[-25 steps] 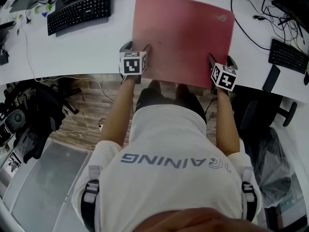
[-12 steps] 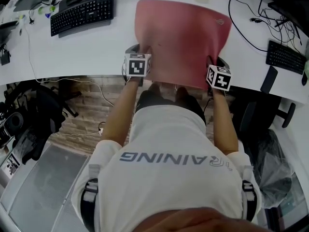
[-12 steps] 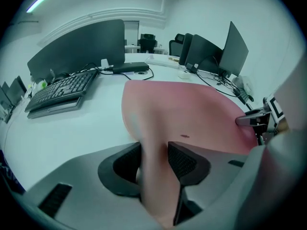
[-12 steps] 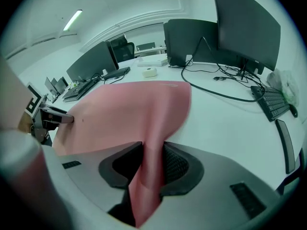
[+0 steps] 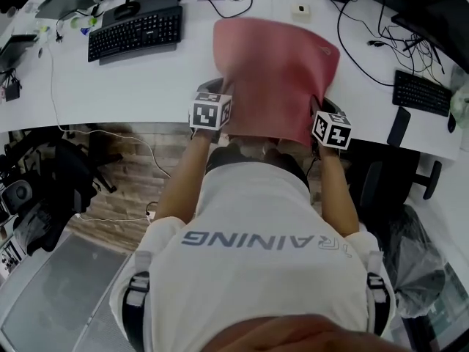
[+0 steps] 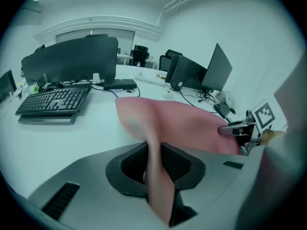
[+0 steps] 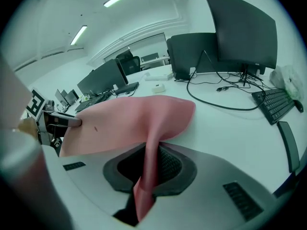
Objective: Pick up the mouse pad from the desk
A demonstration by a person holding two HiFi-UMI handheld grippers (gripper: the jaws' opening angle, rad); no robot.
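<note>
The mouse pad (image 5: 275, 79) is a thin, soft, matte pink sheet, almost square with rounded corners, so I cannot tell its long axis. It bends like cloth. Its near edge runs along the front edge of the white desk (image 5: 146, 79) and is lifted above it; the pad slopes down to the far edge, which seems to lie on the desk. The left gripper (image 6: 154, 164) and right gripper (image 7: 152, 164) have just been closing, and each now pinches one near corner between ribbed black pads.
</note>
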